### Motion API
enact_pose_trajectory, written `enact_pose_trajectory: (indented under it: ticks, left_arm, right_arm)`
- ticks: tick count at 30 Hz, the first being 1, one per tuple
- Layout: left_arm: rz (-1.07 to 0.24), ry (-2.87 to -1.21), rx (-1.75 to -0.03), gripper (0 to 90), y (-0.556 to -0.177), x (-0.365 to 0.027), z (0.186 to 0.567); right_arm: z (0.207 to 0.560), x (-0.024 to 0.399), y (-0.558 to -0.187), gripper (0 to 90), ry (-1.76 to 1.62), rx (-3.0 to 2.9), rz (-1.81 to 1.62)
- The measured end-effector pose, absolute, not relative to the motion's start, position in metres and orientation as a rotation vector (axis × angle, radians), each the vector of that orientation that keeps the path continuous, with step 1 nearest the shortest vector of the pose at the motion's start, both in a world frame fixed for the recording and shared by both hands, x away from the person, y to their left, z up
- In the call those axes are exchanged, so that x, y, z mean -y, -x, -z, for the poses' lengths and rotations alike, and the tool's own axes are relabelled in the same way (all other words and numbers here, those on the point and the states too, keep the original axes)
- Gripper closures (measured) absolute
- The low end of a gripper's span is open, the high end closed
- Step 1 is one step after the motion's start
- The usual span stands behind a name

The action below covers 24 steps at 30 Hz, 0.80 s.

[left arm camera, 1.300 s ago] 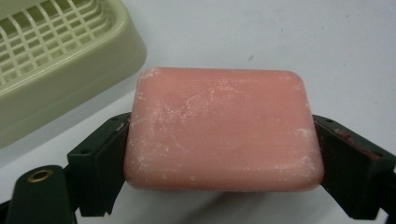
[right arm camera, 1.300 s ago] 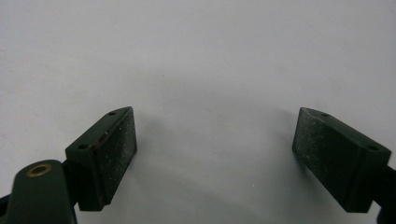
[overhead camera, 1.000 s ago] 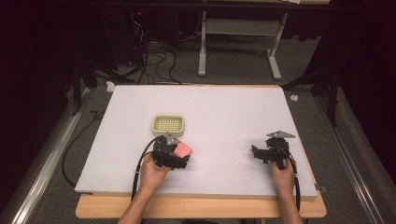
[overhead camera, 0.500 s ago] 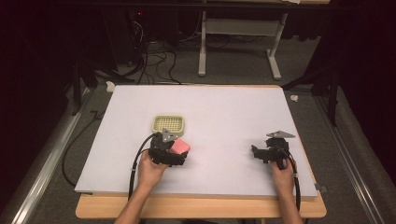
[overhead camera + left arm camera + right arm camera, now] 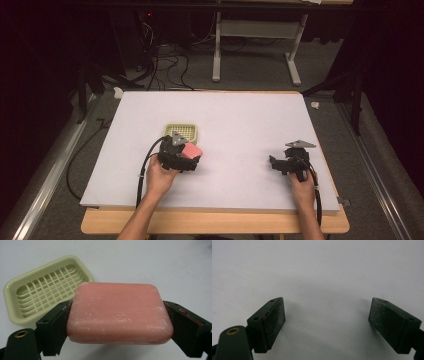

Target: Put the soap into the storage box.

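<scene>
High view: my left gripper (image 5: 187, 156) sits at the near left of the white table (image 5: 240, 115), held in my left hand (image 5: 159, 177), and carries a pink bar of soap (image 5: 190, 150) between its jaws. The soap is just in front of a pale green soap dish (image 5: 182, 133), which lies flat on the table immediately beyond the gripper. My right gripper (image 5: 278, 164) rests at the near right of the table, well apart from the soap and the dish, with my right hand (image 5: 303, 190) behind it and its grey plate on top. A black cable trails from each gripper toward the near edge of the table.

Left gripper view: the two black jaws are closed against the short ends of the soap (image 5: 120, 312), one on each side, so that the bar spans the whole gap between them. The soap is rounded at its corners and marked with whitish streaks. The soap dish (image 5: 45, 287) lies beyond and to the left, empty, its slotted grid floor exposed; the soap overlaps its near corner in this view, and I cannot tell whether the two touch.

Right gripper view: my right gripper (image 5: 327, 315) has its jaws spread wide, holding nothing, with bare white table (image 5: 324, 270) between and beyond them.
</scene>
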<state>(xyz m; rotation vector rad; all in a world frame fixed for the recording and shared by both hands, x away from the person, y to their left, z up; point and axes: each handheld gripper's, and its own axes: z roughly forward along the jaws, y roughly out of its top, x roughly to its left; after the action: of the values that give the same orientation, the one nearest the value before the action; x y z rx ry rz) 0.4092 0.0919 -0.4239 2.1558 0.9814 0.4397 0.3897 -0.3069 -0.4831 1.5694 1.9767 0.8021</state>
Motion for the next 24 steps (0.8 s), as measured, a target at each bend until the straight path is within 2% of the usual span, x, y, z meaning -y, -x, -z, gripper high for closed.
enact_pose_trajectory:
  ticks: [7,24]
  left_arm:
    - [-0.411,-2.115,-1.027,13.9,-0.418,-0.098,0.421]
    - [-0.455,-2.057,-1.122,14.2,-0.442,-0.110,0.412]
  right_arm:
    - [0.483,0.307,-0.390,14.4,-1.569,-1.977,-0.802]
    - [0.483,0.307,-0.390,14.4,-1.569,-1.977,-0.803]
